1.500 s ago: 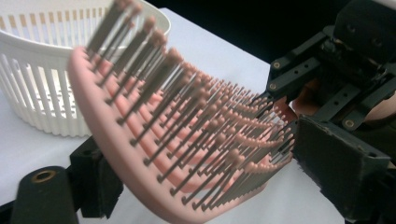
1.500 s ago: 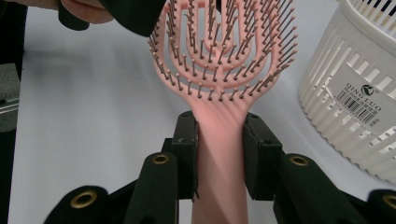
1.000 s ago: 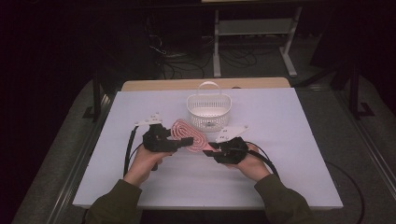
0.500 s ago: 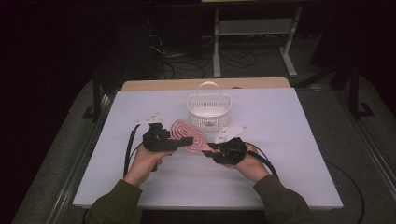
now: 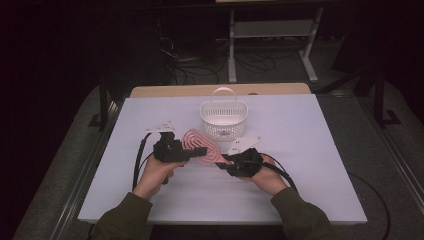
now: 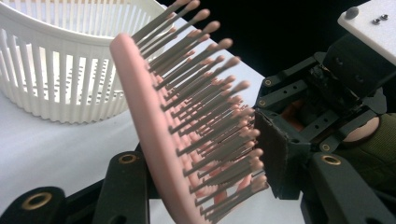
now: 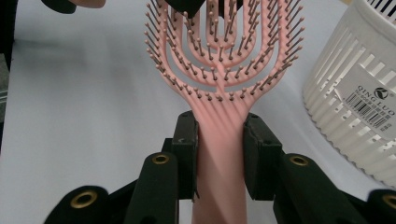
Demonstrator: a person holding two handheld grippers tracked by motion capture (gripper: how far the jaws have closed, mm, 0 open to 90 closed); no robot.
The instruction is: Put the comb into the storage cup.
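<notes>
So both hands are working on one pink hairbrush (image 5: 200, 146) in the middle of the white bench (image 5: 310, 190), just in front of the white slatted basket (image 5: 223, 118). The right tongs (image 7: 218, 158) have the brush by its handle — in the right gripper view the two black pads sit pressed against either side of the pink stem, right where it fans out into the looped, open head. Solid grip there.

The left tongs (image 5: 196, 151) are at the other end, around the brush head. Their jaws have just been closing in, and the head sits between them: in the left gripper view the pink back of the brush (image 6: 154, 140) leans against one jaw, and the bristles (image 6: 210, 121) point across toward the other. Whether both pads are actually pressing on it yet, I can't tell from these shots.

The brush is tilted with its bristles facing sideways rather than lying flat on the bench. The basket is close behind it, apart from the brush, with a barcode label (image 7: 373, 105) on its wall. Cables from both tongs trail back over the bench toward the person's sleeves.
</notes>
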